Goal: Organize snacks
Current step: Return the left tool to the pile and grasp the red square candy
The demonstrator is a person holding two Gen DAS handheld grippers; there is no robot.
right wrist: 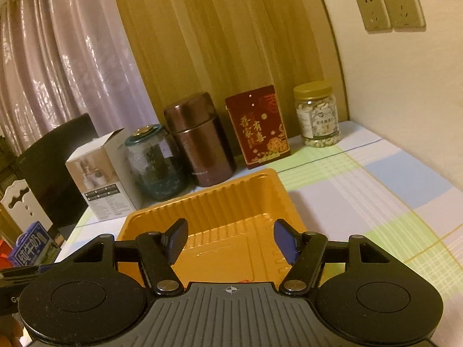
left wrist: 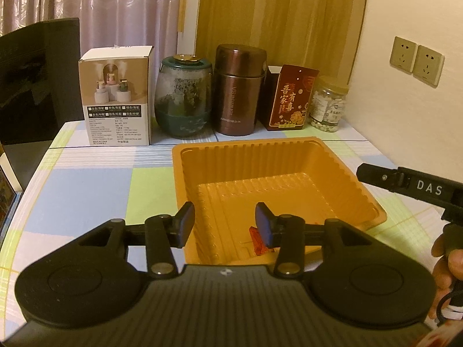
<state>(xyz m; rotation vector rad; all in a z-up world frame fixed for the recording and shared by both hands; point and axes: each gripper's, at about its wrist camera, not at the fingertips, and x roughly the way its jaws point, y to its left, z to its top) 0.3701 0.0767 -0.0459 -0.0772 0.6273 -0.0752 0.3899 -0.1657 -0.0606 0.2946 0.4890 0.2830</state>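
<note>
Two handheld grippers hover over the near edge of an orange plastic tray (left wrist: 289,162) set on a checked tablecloth (left wrist: 86,179). The left gripper (left wrist: 224,221) holds its jaws apart with nothing between the pads; a small red snack packet (left wrist: 257,238) lies on the tray floor at the near side, partly hidden behind that gripper's right-hand finger, and whether the finger touches it cannot be told. The right gripper (right wrist: 231,238) also stands spread and empty above the tray's near end, its dark pads clear of the ribbed walls. In the left wrist view the right gripper's black body, lettered "DAS", reaches in just beside the tray's right rim, with part of a person's hand (left wrist: 447,260) gripping it low at the frame edge.

Beyond the tray's far rim a row of household items lines the back of the table. From the tray's far left corner runs a white carton (left wrist: 117,95) printed with a humidifier picture, then a glass jar with a green lid (left wrist: 182,98), a brown metal flask (left wrist: 238,89), a red gift box with gold Chinese characters (left wrist: 292,98), and a clear jar of pale nuts (left wrist: 327,107) past the tray's far right corner. Behind the row hang pale curtains (left wrist: 110,8) and a wooden panel (left wrist: 277,14), with two wall sockets (left wrist: 416,60) off to the tray's right.
</note>
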